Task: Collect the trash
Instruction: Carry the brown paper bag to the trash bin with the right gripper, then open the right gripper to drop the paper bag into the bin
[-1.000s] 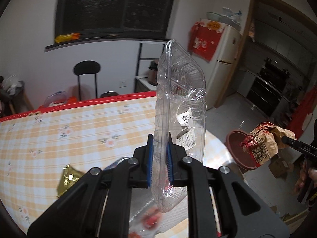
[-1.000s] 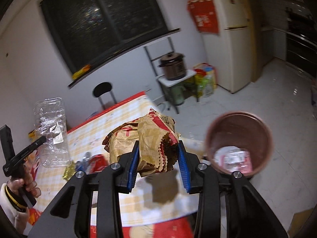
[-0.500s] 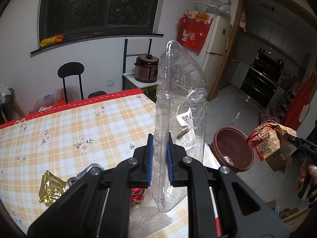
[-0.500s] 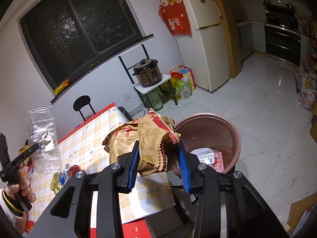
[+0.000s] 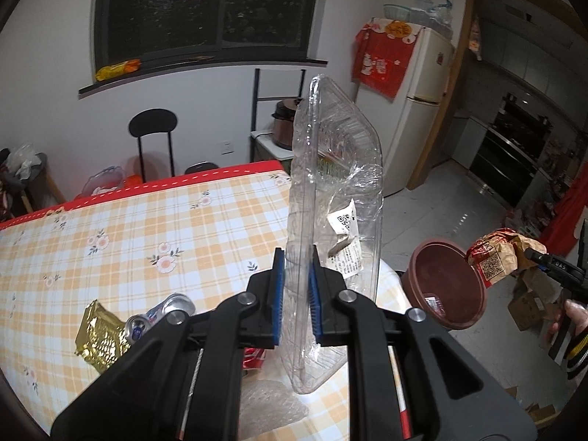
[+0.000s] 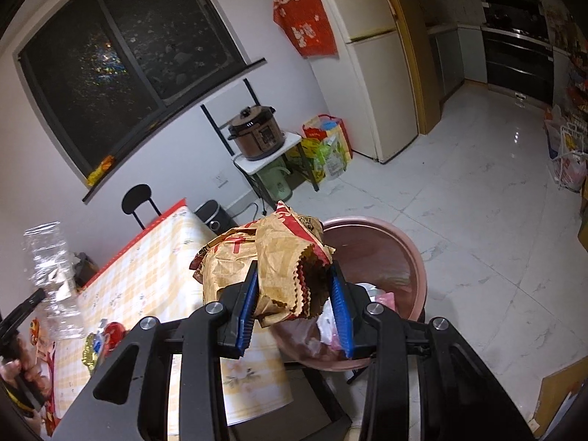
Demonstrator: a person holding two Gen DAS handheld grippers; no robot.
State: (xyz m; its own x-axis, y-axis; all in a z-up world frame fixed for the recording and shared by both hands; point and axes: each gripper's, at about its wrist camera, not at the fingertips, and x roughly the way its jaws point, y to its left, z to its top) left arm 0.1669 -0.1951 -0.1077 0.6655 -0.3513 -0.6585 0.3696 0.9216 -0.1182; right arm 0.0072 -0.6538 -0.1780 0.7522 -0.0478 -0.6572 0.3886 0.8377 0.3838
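We're at a table [image 5: 110, 228] with an orange-and-white check cloth, little flowers printed on it and a red border along the far edge. On it near us lie a crumpled gold wrapper [image 5: 99, 338], a squashed can [image 5: 161, 314] and some bubble wrap [image 5: 272, 400]. Behind it there's a black chair [image 5: 152, 136], white walls and a big dark window [image 5: 205, 7] with an orange packet [image 5: 117, 69] on the sill. A brown cooker [image 6: 255, 134] sits on a small white stand, bags beside it, then a cream fridge [image 6: 364, 66] with a red cloth [image 6: 305, 18] hung over it. The writing on the cloth is too small for us to read. Past a doorway there's a kitchen with a black oven [image 6: 514, 62]. The floor is glossy white tile.

Our left gripper [image 5: 296, 294] is clamped tight on a clear tray [image 5: 330, 202], held upright over the table edge. Its white label [image 5: 345, 220] has a QR code; the text is unreadable.

Our right gripper [image 6: 294, 305] is squeezing a crumpled paper bag [image 6: 268, 257], brown with red print, right over the rim of the brown bin [image 6: 408, 253] on the floor by the table corner. The bag shows a QR code in the left view. Some trash already sits in the bin.
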